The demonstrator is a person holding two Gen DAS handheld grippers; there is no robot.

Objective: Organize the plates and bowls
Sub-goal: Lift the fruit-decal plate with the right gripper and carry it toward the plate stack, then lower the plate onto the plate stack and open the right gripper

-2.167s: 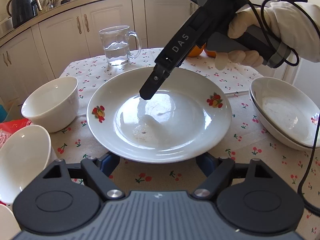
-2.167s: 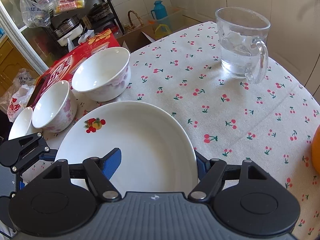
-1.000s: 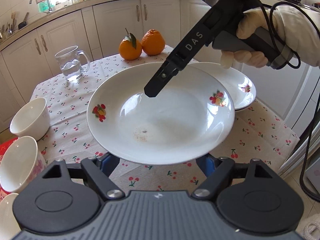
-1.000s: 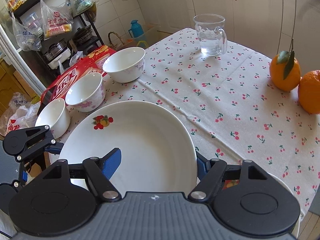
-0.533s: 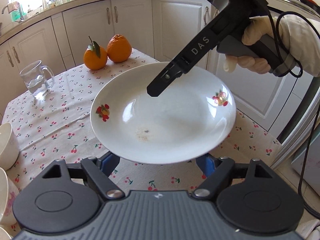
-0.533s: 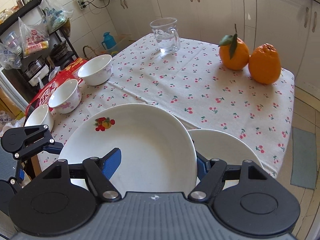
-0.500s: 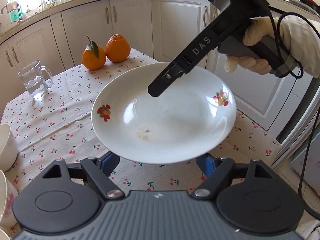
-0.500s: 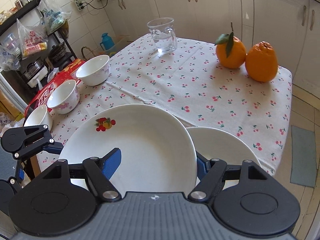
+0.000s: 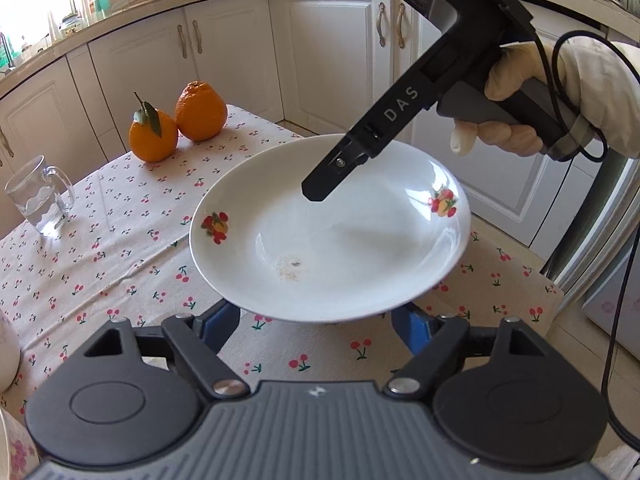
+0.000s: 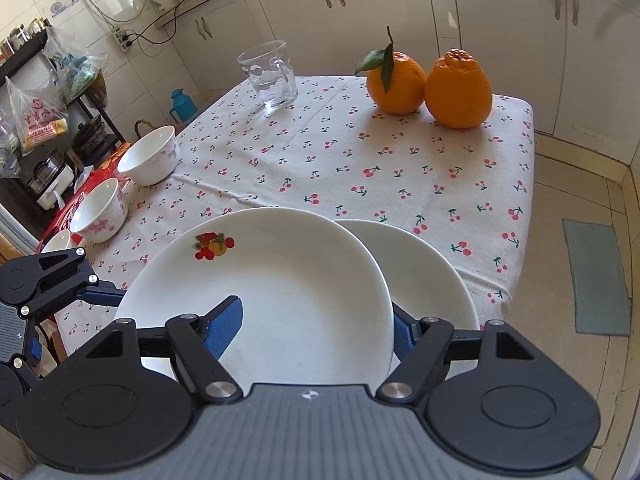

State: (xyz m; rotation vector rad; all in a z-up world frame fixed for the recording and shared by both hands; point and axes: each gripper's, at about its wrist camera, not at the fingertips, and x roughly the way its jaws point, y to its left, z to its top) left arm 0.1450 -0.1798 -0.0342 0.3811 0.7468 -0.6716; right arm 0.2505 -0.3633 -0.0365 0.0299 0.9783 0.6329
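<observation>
A white deep plate with fruit decals [image 9: 332, 248] is held in the air over the table's near right corner. My left gripper [image 9: 316, 320] holds its near rim, jaws hidden under the plate. My right gripper [image 10: 316, 328] grips the opposite rim, one blue pad [image 10: 224, 324] lying on the plate's inside [image 10: 280, 292]. Its black finger [image 9: 340, 168] shows over the plate in the left wrist view. A second white plate [image 10: 424, 280] lies on the table under and right of the held one. White bowls [image 10: 150, 156] [image 10: 100, 210] stand along the left edge.
A cherry-print tablecloth [image 10: 360, 168] covers the table. Two oranges [image 10: 428, 84] sit at the far right corner and a glass mug of water [image 10: 272, 76] at the far middle. A red box [image 10: 80, 200] lies under the bowls. White cabinets [image 9: 328, 52] stand behind.
The plate was lifted off the middle of the table and carried right by both grippers. It now hangs over the second plate at the table's right corner.
</observation>
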